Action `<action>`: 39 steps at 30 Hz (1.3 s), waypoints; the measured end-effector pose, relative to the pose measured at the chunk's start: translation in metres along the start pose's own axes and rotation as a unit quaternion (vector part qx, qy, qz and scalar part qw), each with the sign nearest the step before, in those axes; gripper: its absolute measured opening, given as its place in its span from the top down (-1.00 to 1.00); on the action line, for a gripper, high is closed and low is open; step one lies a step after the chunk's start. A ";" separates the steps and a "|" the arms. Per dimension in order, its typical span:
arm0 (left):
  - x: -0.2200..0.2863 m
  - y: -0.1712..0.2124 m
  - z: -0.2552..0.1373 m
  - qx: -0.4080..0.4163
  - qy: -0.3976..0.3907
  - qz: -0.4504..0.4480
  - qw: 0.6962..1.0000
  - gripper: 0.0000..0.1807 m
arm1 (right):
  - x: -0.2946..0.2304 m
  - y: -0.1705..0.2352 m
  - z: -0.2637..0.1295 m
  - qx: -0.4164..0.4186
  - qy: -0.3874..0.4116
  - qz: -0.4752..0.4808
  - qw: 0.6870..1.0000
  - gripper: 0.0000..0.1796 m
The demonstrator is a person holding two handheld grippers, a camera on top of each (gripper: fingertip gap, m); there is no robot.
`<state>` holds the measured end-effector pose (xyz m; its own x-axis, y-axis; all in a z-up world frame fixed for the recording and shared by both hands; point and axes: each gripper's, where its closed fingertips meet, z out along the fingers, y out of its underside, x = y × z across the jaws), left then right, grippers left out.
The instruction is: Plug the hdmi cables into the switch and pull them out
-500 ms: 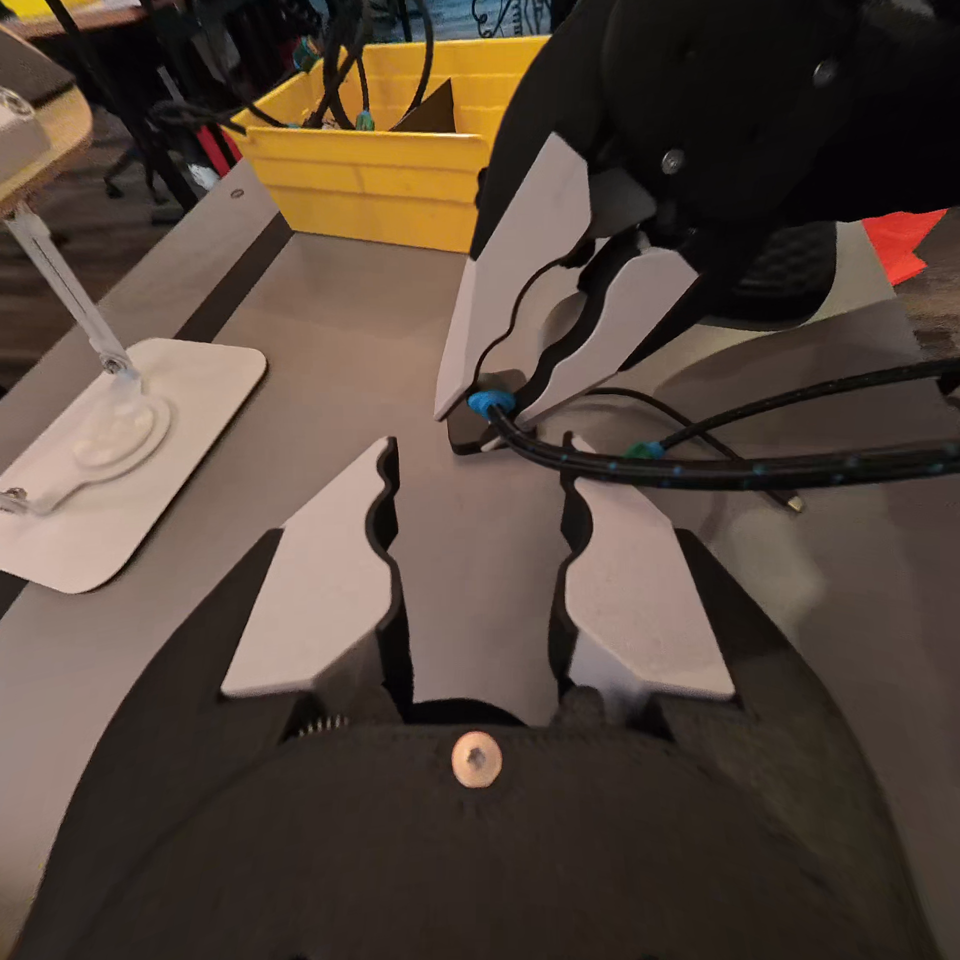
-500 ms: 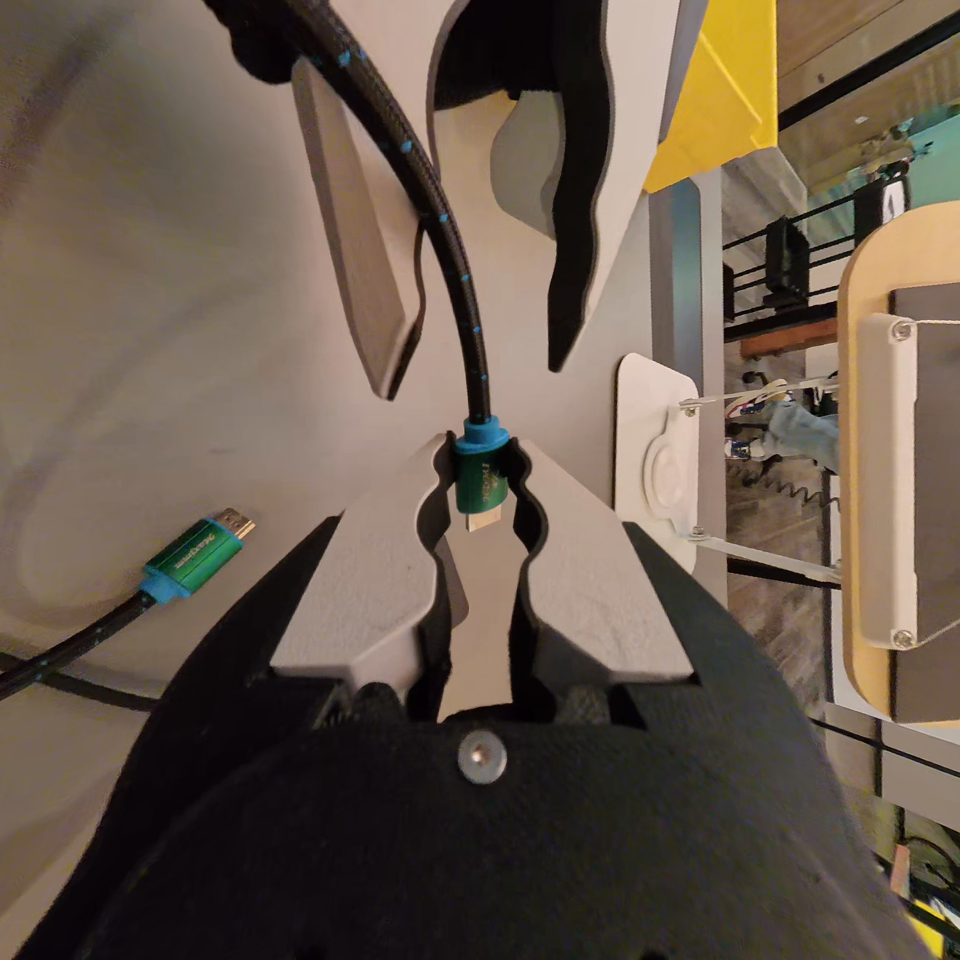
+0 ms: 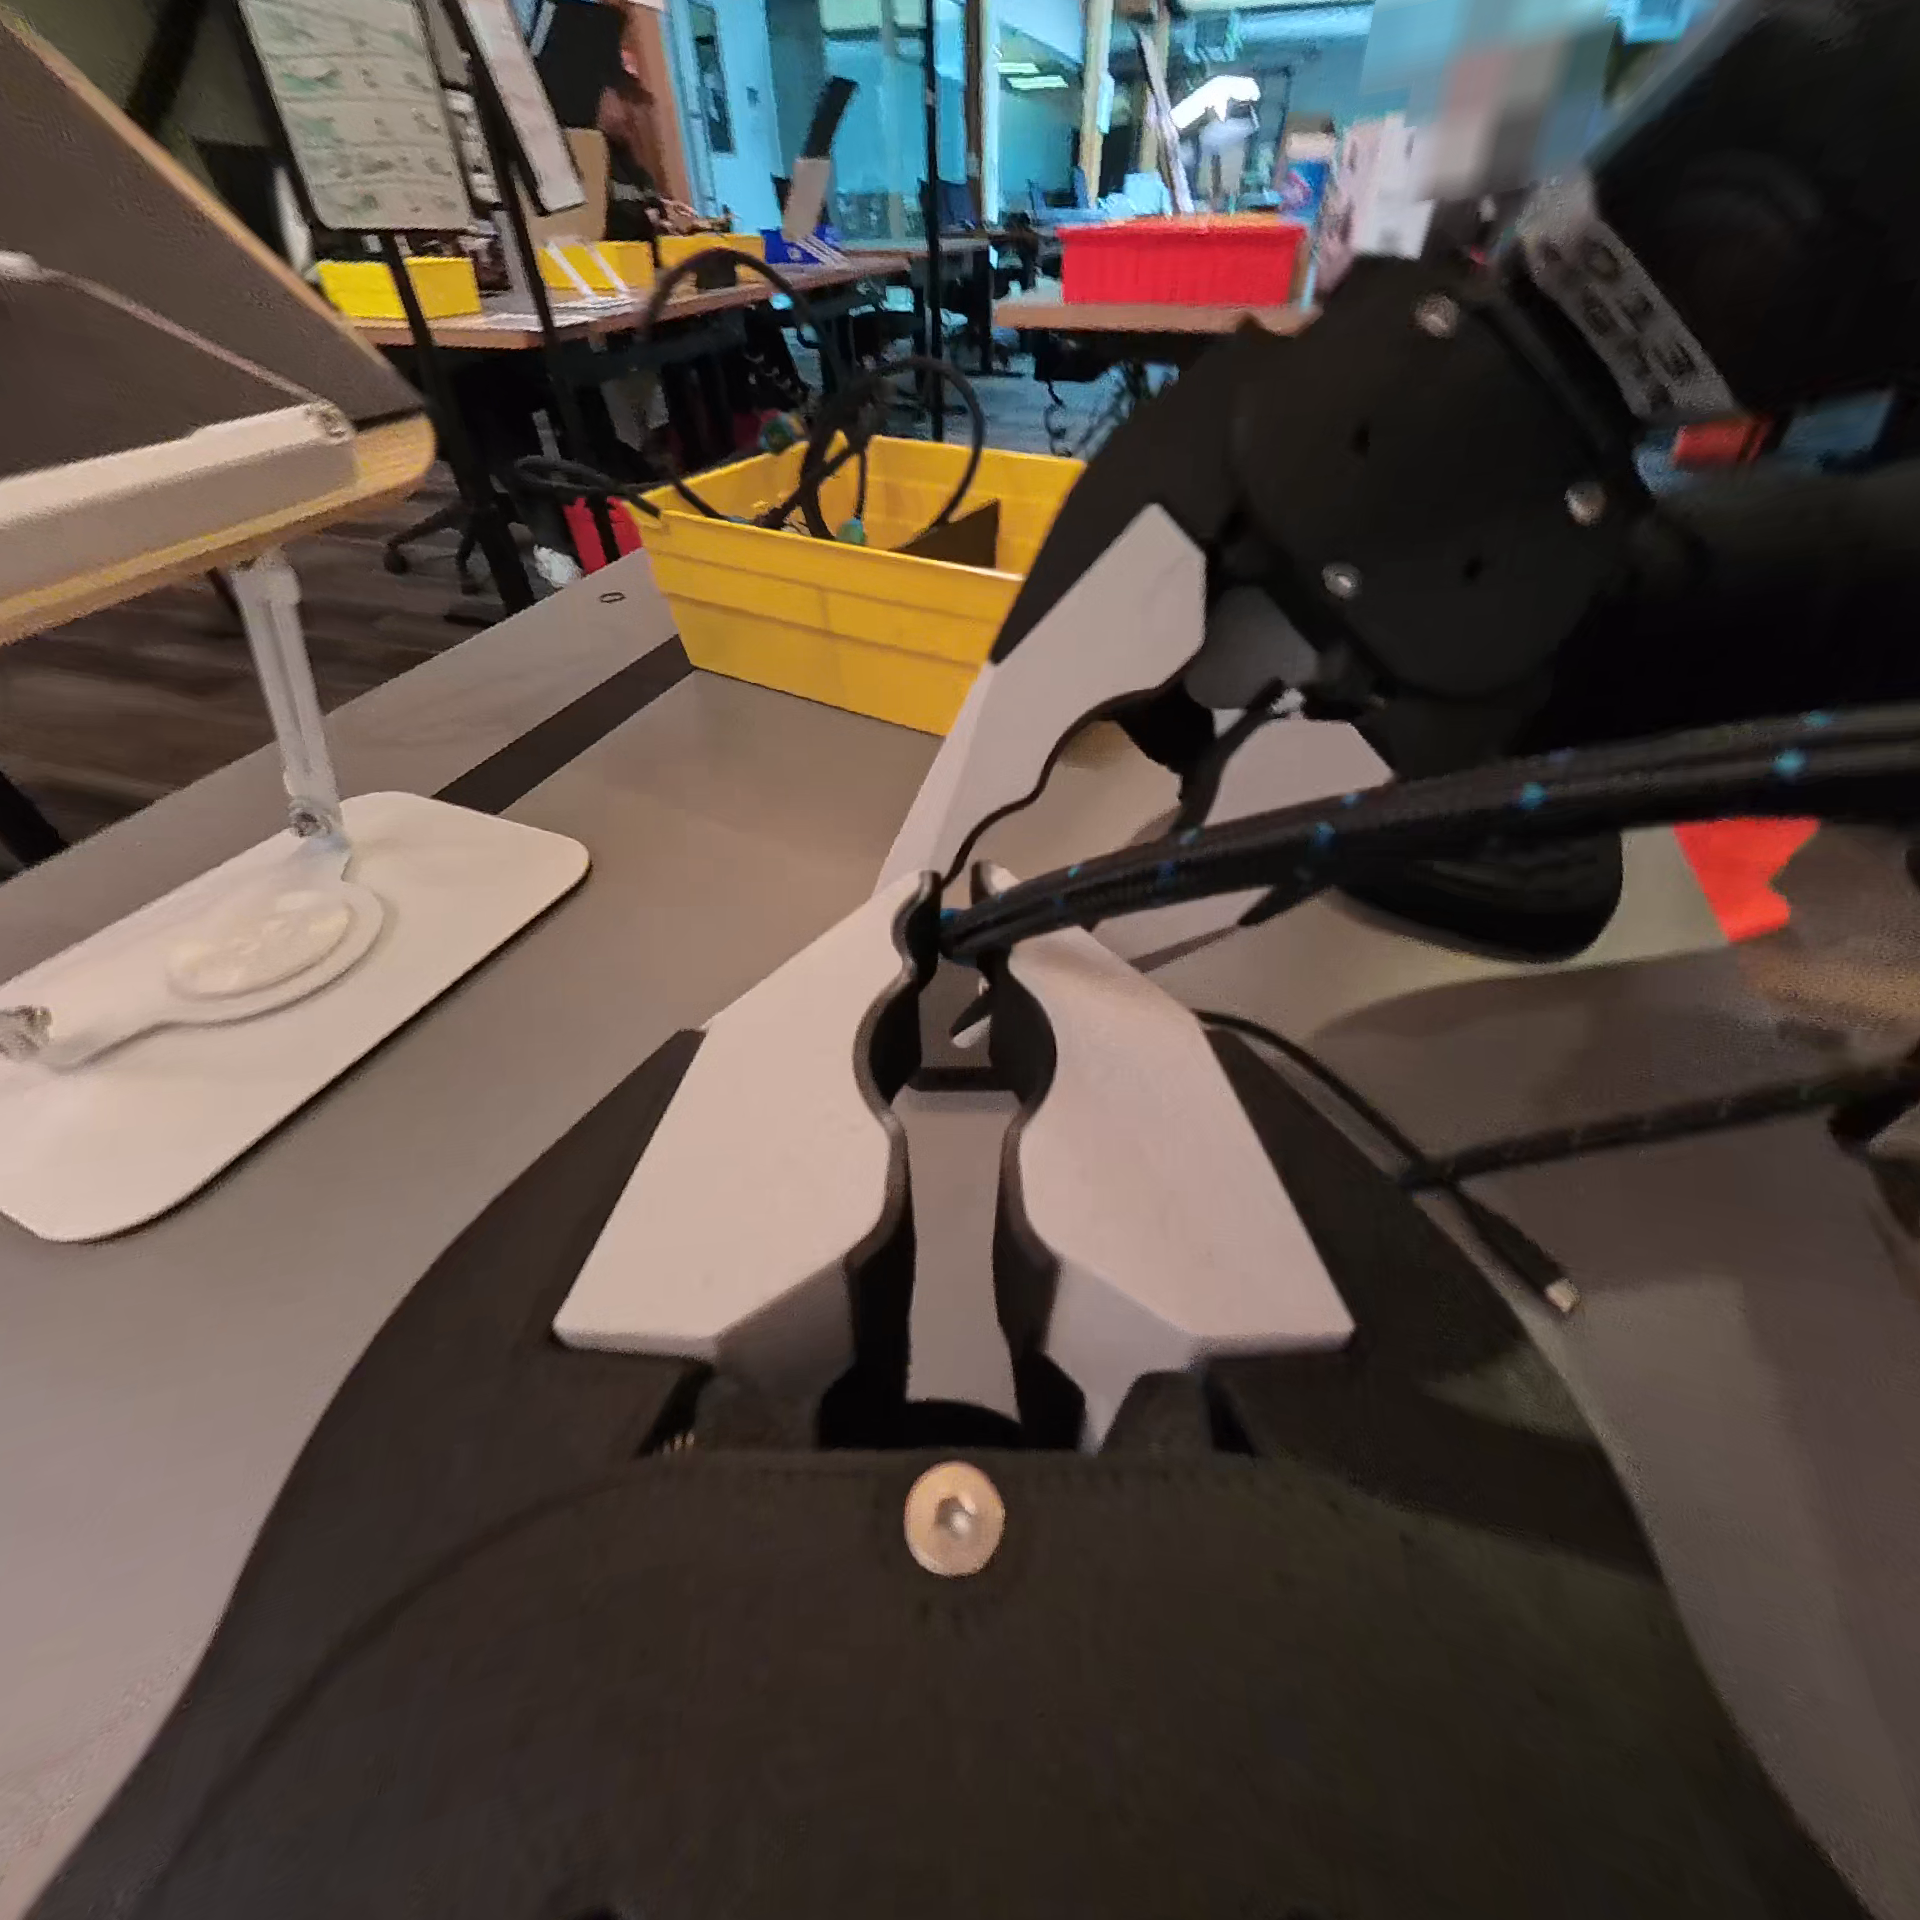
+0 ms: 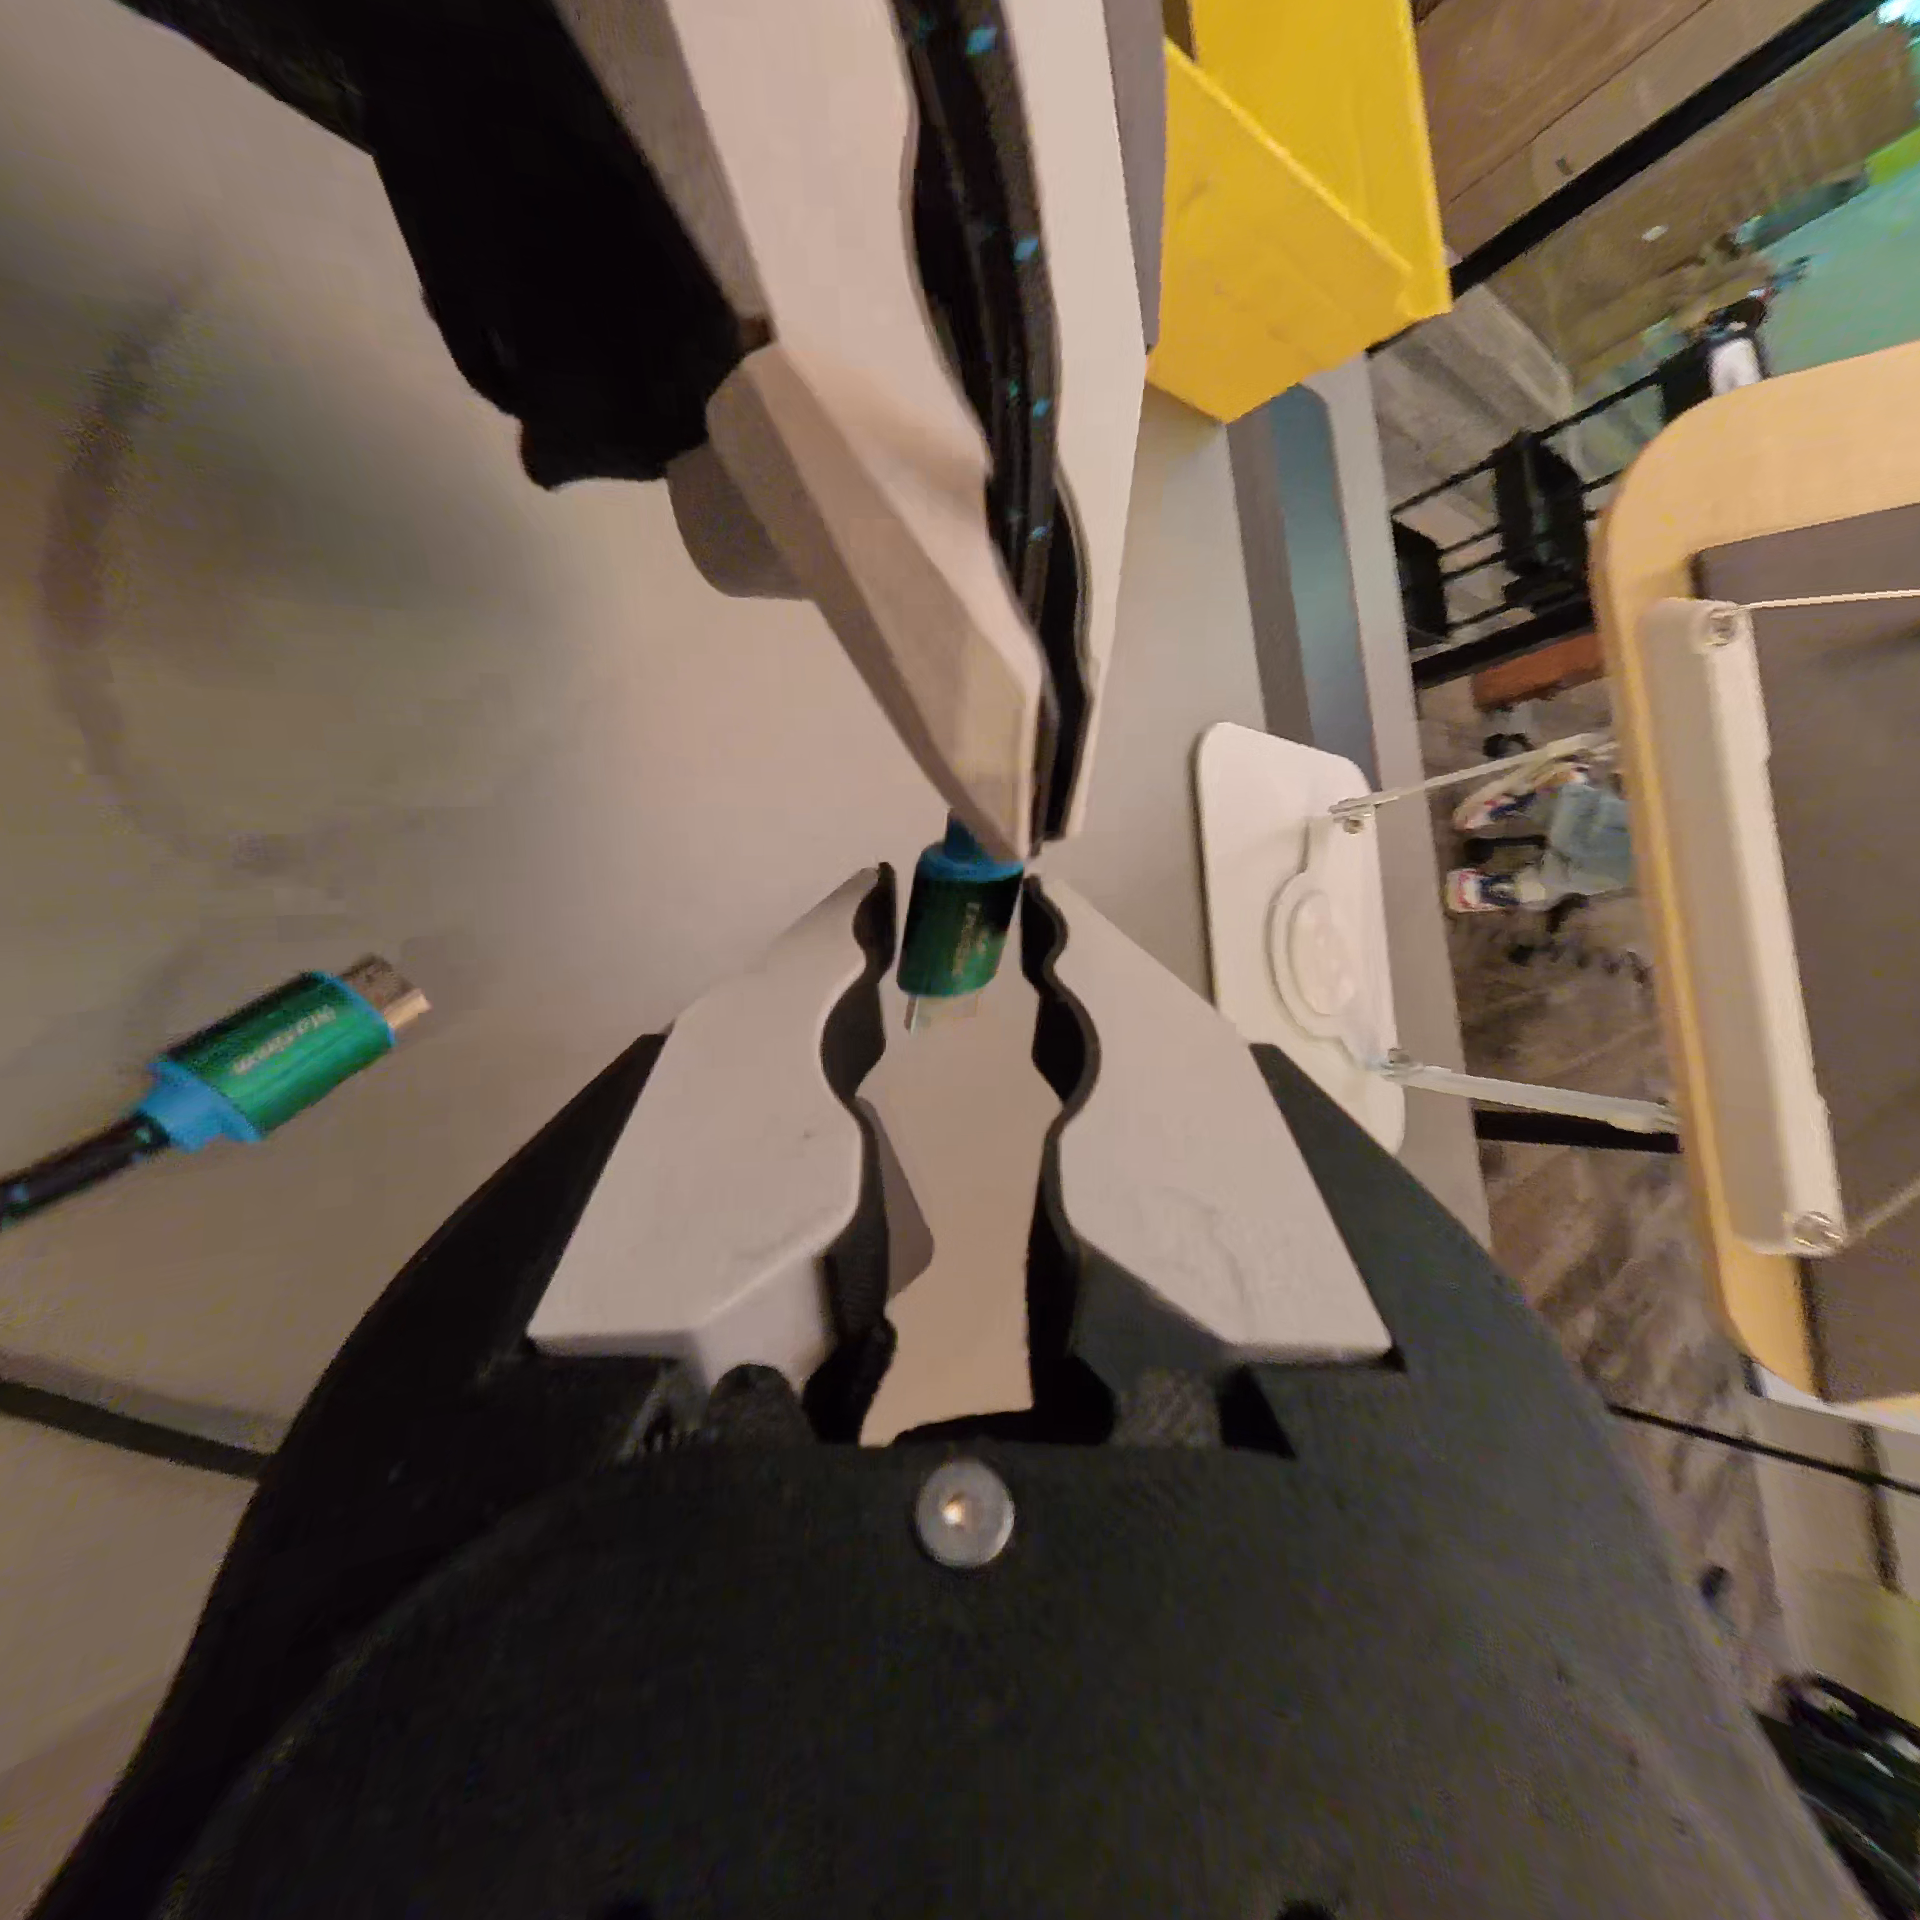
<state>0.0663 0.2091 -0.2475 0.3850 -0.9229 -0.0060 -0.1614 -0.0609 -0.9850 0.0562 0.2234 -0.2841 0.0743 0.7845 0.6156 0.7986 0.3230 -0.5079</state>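
While the left gripper (image 3: 951, 914) has now clamped the braided cable (image 3: 1351, 821) | right gripper (image 4: 956, 894) slackened around green plug (image 4: 951, 930) | handover above table middle, switch unseen.

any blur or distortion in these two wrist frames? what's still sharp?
Left wrist view: warm dim light, motion smear on the background and the right gripper; the left gripper stays sharp; fisheye bends the table edge. Right wrist view: the held HDMI plug and the loose plug are slightly smeared, the yellow bin more so; soft shadows on the tabletop.
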 end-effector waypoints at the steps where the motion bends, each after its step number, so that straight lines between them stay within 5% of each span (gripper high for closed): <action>1: -0.004 -0.003 -0.001 0.009 -0.004 -0.023 1.000 0.95 | 0.005 0.002 -0.001 -0.008 0.023 -0.011 1.000 0.61; 3: -0.009 -0.007 -0.002 0.025 -0.007 -0.068 0.997 0.96 | 0.013 0.003 -0.004 -0.020 0.068 -0.037 0.997 0.45; 9: -0.015 -0.021 -0.002 0.080 -0.002 -0.199 0.977 0.96 | 0.015 0.003 -0.003 -0.037 0.136 -0.068 0.988 0.63; 12: -0.015 -0.019 0.000 0.081 -0.009 -0.225 0.971 0.96 | 0.022 0.004 -0.004 -0.040 0.153 -0.049 0.986 0.84; 18: -0.011 -0.016 0.003 0.068 0.019 -0.211 0.975 0.95 | 0.024 0.010 -0.009 -0.044 0.138 -0.060 0.988 0.87; 21: -0.005 -0.005 0.010 0.023 0.032 -0.179 0.983 0.54 | 0.023 0.014 -0.010 -0.058 0.128 -0.094 0.986 0.88; 23: 0.001 0.001 0.014 -0.005 0.035 -0.151 0.988 0.45 | 0.020 0.014 -0.009 -0.070 0.117 -0.127 0.982 0.87; 39: 0.004 0.005 0.019 -0.014 0.042 -0.142 0.989 0.79 | 0.016 0.016 -0.010 -0.092 0.087 -0.194 0.973 0.88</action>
<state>0.0845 0.2123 -0.2562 0.3414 -0.8952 0.2864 -0.0829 -0.3322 -0.9395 0.0761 0.2358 -0.2768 -0.1672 0.5149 0.8408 0.8788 0.4644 -0.1096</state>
